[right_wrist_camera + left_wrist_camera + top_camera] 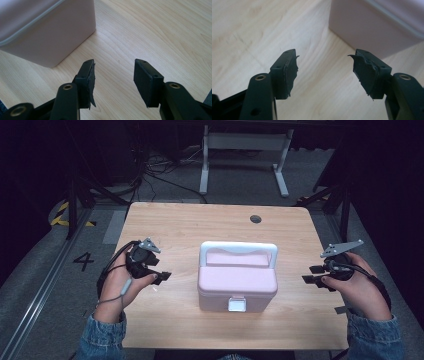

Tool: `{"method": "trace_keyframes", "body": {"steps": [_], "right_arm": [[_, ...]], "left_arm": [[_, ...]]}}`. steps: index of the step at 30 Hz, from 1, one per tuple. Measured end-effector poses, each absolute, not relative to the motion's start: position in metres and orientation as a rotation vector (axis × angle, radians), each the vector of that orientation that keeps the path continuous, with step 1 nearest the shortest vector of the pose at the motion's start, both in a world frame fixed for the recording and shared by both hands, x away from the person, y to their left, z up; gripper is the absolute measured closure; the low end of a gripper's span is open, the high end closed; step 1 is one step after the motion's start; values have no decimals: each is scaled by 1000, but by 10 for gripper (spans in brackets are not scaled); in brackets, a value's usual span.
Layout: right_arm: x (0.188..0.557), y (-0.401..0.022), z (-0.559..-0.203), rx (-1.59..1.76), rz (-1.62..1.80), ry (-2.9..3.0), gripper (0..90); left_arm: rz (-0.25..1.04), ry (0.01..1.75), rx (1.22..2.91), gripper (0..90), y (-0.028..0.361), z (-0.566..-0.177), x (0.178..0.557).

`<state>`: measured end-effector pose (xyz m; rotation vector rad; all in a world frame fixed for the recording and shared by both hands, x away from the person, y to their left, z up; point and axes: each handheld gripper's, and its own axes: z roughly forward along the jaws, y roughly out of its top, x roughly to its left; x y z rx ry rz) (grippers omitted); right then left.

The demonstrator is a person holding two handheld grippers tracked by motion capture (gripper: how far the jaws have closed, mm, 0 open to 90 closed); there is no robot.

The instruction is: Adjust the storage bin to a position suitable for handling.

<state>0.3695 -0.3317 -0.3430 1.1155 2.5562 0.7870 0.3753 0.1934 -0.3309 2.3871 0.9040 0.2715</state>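
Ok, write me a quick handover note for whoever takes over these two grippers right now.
Left gripper: open, holding nothing, over the table left of the pink box.
Right gripper: open, holding nothing, right of the box.
Box: mid-table, lid down, white front latch looks closed, white handle raised at the back.
Done: nothing visible; neither gripper touches the box.
Left: probably close in on the box, latch or handle first.

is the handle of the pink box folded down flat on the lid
No, the white handle stands upright above the lid of the pink box.
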Motion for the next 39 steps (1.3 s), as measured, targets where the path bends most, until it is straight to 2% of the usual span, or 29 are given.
{"method": "trace_keyframes", "body": {"steps": [12, 22, 27, 34, 39], "right_arm": [[359, -339, -346, 1153, 780, 2543, 507], [351, -342, -349, 1179, 767, 2536, 508], [350, -343, -351, 1185, 759, 2539, 509], [348, -341, -353, 1179, 746, 2551, 508], [347, -341, -354, 1170, 745, 2552, 497]], "left_arm": [[230, 748, 2384, 379, 145, -301, 386], [254, 645, 2437, 254, 105, -286, 407], [310, 631, 2460, 248, 92, -287, 411], [284, 572, 2486, 311, 75, -287, 416], [265, 556, 2488, 425, 66, -289, 421]]}}
